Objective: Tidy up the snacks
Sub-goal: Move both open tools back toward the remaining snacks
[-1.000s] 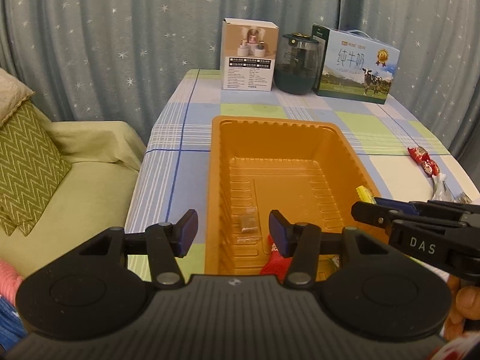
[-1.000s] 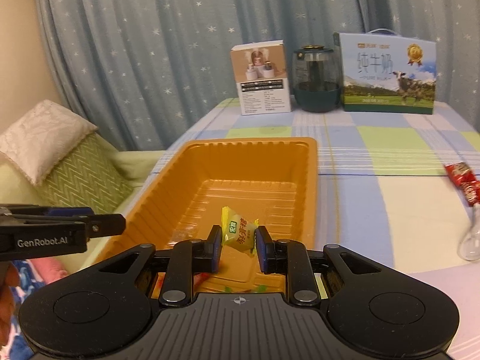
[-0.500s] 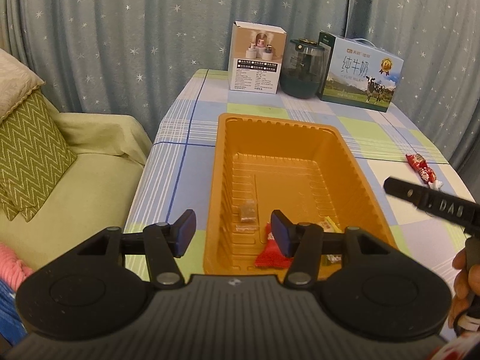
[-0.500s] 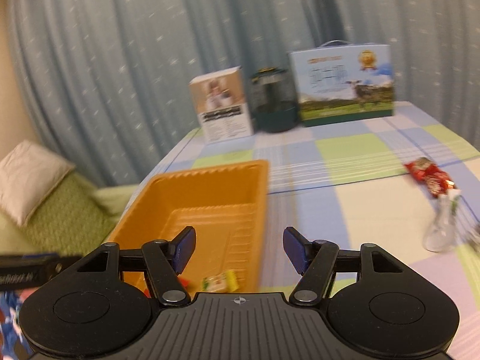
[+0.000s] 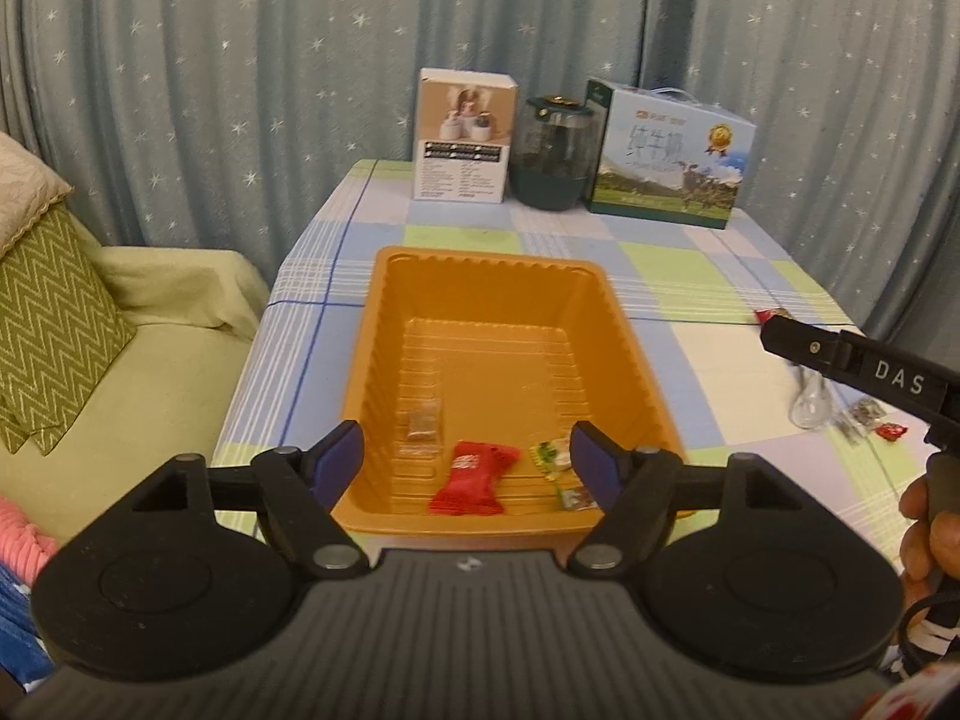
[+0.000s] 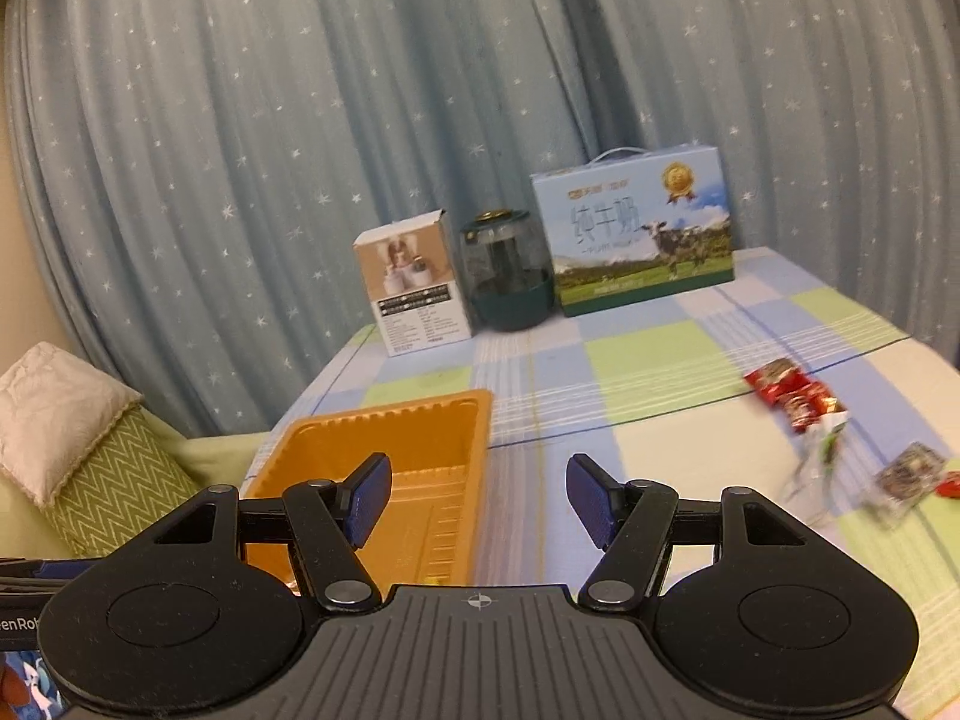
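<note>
An orange tray (image 5: 498, 282) stands on the checked table. In it lie a red snack pack (image 5: 471, 477), a yellow-green candy (image 5: 555, 456) and a small brown packet (image 5: 420, 425). My left gripper (image 5: 465, 468) is open and empty over the tray's near end. My right gripper (image 6: 477, 498) is open and empty, right of the tray (image 6: 384, 438); its side shows in the left wrist view (image 5: 864, 363). Loose snacks lie at the right: red packs (image 6: 792, 393), a clear wrapper (image 6: 819, 450), a dark packet (image 6: 909, 471).
A white box (image 5: 465, 144), a dark green jar (image 5: 555, 162) and a milk carton box (image 5: 666, 162) stand at the table's far edge before a starred curtain. A sofa with a green zigzag cushion (image 5: 48, 324) is left of the table.
My right gripper opened, dropped the yellow candy into the tray and swung right toward the loose snacks. My left gripper pulled back and rose a little.
</note>
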A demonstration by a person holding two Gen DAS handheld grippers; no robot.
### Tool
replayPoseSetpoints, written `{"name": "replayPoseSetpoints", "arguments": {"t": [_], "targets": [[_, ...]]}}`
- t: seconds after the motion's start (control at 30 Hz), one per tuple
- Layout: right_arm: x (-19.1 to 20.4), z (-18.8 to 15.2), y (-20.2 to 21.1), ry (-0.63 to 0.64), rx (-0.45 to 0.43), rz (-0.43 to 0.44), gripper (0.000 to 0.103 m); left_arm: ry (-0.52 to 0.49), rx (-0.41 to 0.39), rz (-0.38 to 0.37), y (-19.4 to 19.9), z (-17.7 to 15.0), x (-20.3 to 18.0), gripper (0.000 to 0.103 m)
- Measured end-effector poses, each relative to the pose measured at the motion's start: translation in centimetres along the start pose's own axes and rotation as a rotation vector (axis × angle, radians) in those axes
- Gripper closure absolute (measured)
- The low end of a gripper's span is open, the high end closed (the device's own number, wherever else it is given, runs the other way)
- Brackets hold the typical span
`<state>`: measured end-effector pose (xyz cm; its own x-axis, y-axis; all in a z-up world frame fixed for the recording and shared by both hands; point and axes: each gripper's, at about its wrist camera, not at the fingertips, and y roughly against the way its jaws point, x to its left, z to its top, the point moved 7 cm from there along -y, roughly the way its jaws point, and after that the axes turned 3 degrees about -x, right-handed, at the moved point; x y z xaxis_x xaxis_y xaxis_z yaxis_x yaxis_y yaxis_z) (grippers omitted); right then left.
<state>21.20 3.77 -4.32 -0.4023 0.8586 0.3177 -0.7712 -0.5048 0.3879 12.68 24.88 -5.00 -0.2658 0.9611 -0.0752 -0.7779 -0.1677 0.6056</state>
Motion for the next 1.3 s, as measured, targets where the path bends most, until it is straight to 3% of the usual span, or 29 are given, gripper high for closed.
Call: {"name": "replayPoseSetpoints", "arguments": {"t": [0.33, 0.87, 1.07, 1.3], "targets": [[-6.2, 3.1, 6.3, -0.034, -0.004, -0.114, 0.031, -0.015, -0.046, -0.097, 1.6, 1.8, -5.8, 0.011], [-20.7, 3.3, 16.7, -0.134, -0.005, -0.416, 0.03, -0.086, -0.088, -0.273, 2.7, 4.7, -16.6, 0.006], [-23.7, 3.0, 18.4, -0.133, -0.009, -0.459, 0.03, -0.123, -0.075, -0.324, 1.8, 4.7, -20.3, 0.005], [-25.1, 2.1, 17.5, -0.105, 0.018, -0.443, 0.03, -0.149, -0.033, -0.363, -0.3, 3.3, -23.6, 0.005]]}}
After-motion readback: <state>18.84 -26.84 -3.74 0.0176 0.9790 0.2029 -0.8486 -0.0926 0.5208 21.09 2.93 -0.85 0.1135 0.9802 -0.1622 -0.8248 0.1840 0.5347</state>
